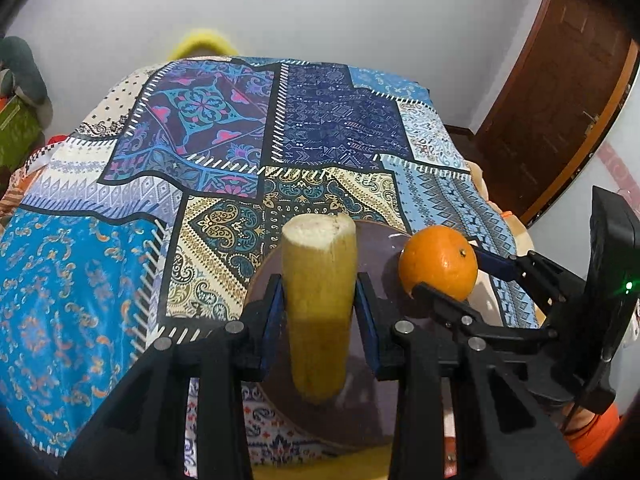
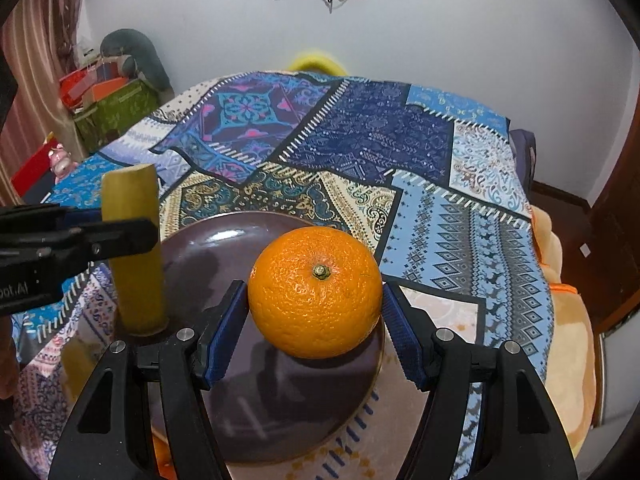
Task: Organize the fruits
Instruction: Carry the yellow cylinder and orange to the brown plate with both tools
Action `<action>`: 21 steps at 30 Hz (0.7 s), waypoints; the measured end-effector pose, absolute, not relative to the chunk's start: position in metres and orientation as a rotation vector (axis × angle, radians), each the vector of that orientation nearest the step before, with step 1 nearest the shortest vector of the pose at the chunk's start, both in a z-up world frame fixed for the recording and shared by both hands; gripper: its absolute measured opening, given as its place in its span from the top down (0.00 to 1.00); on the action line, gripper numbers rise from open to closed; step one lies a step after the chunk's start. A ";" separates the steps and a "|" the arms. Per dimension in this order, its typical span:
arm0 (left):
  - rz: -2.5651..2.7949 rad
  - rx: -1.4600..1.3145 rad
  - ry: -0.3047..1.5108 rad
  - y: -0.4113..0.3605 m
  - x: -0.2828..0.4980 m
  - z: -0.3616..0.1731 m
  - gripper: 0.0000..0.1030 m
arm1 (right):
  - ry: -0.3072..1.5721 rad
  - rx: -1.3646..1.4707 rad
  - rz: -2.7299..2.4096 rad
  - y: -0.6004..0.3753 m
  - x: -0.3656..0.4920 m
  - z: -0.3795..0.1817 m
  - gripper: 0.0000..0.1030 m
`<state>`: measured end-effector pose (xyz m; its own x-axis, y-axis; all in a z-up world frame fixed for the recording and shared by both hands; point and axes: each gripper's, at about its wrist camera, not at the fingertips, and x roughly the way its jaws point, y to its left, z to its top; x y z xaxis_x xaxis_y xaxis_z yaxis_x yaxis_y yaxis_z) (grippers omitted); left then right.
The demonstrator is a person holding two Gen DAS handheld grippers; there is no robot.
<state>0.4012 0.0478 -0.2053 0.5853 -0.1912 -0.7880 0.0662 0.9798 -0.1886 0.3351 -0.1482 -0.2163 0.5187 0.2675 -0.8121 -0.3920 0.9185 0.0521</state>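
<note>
My left gripper (image 1: 319, 304) is shut on a banana piece (image 1: 319, 280), a yellow-green stub with a cut top, held upright over the dark brown plate (image 1: 380, 248). The banana piece (image 2: 136, 256) also shows at the left of the right wrist view, its lower end at or near the plate's left rim. My right gripper (image 2: 316, 304) is shut on an orange (image 2: 316, 292), stem facing the camera, over the plate (image 2: 224, 248). The orange (image 1: 439, 263) and right gripper (image 1: 448, 280) show at the right in the left wrist view.
The plate sits near the front edge of a table covered in a blue patchwork cloth (image 1: 240, 140). Boxes and a stuffed toy (image 2: 120, 92) stand at the back left. A brown door (image 1: 560, 100) is at the right. Something yellow (image 2: 316, 62) peeks behind the table's far edge.
</note>
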 end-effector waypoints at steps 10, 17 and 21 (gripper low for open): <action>-0.158 -0.122 1.005 0.046 0.420 -0.228 0.66 | 0.968 -0.171 0.396 -0.145 0.344 -0.232 0.37; -0.160 -0.114 1.048 0.043 0.423 -0.240 0.66 | 0.966 -0.202 0.390 -0.140 0.343 -0.234 0.35; -0.160 -0.093 1.058 0.040 0.422 -0.244 0.66 | 0.964 -0.204 0.391 -0.139 0.342 -0.233 0.35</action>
